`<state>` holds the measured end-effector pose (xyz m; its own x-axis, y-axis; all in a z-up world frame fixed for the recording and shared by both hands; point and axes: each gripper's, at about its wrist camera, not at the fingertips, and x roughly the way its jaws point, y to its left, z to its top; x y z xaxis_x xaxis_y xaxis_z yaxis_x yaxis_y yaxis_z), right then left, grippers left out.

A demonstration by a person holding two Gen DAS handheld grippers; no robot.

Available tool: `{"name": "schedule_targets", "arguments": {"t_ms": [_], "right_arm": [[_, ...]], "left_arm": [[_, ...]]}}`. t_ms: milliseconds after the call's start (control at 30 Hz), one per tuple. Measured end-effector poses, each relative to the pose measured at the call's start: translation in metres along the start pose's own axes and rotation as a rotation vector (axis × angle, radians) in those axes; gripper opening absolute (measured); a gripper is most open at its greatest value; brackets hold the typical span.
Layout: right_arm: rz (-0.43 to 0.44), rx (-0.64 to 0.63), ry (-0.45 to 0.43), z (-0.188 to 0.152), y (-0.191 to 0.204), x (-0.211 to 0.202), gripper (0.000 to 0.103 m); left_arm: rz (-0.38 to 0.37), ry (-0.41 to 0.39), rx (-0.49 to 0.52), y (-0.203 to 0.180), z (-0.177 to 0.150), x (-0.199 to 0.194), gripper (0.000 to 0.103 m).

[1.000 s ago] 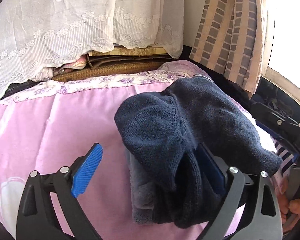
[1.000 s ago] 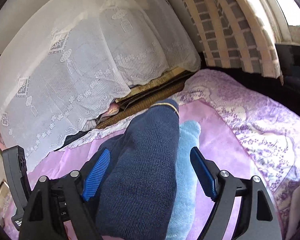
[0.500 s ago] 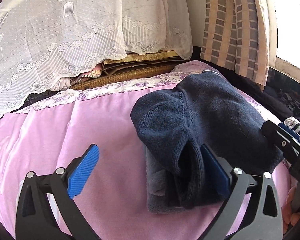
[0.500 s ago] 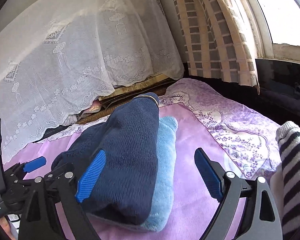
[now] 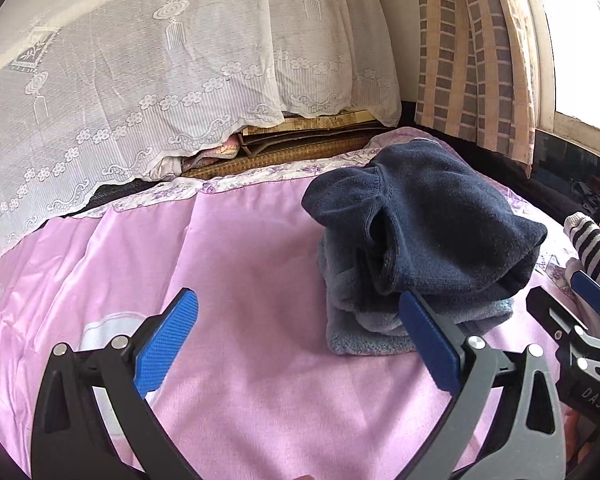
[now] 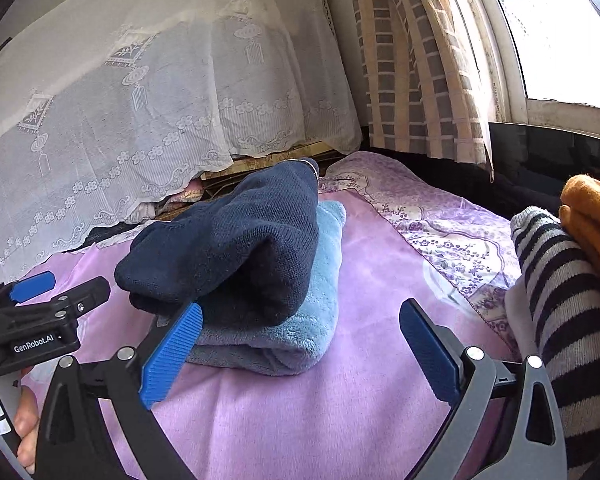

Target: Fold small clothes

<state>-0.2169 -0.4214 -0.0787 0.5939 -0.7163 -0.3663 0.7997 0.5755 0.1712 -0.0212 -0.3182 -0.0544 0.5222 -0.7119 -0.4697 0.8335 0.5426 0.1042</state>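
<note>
A folded navy knit garment (image 5: pixel 432 220) lies on top of a folded light blue fleece piece (image 5: pixel 364 320) on the pink bedsheet (image 5: pixel 240 272). The same stack shows in the right wrist view, navy garment (image 6: pixel 236 248) over blue fleece (image 6: pixel 320 280). My left gripper (image 5: pixel 300 340) is open and empty, just in front and left of the stack. My right gripper (image 6: pixel 300 344) is open and empty, in front of the stack. Each gripper appears at the edge of the other's view.
A black-and-white striped garment (image 6: pixel 560 280) and an orange one (image 6: pixel 592 208) lie at the right. A white lace cover (image 5: pixel 160 80) drapes over stacked things at the back. A brick-pattern curtain (image 6: pixel 412 60) hangs by the window.
Both grippers have drawn back from the stack, letting go of the navy garment, which now rests folded on the blue fleece. The striped and orange clothes have come into view.
</note>
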Motion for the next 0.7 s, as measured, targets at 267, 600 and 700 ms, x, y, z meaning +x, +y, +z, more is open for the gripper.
{"name": "schedule_targets", "arguments": {"t_ms": [267,600,700], "right_arm": [[0.02,0.008,0.018,-0.0024,0.0009,0.0008,0.099],[0.031,-0.013,0.024,-0.0025,0.0067,0.0026,0.099],[0.032,-0.017,0.026,-0.0026,0.0075,0.0029,0.099]], "left_arm": [[0.004,0.032,-0.026,0.0022,-0.0072,0.0011,0.098],[0.0,0.028,-0.009,-0.0024,-0.0084,-0.0009,0.098],[-0.003,0.026,-0.004,-0.0042,-0.0089,-0.0014,0.098]]}}
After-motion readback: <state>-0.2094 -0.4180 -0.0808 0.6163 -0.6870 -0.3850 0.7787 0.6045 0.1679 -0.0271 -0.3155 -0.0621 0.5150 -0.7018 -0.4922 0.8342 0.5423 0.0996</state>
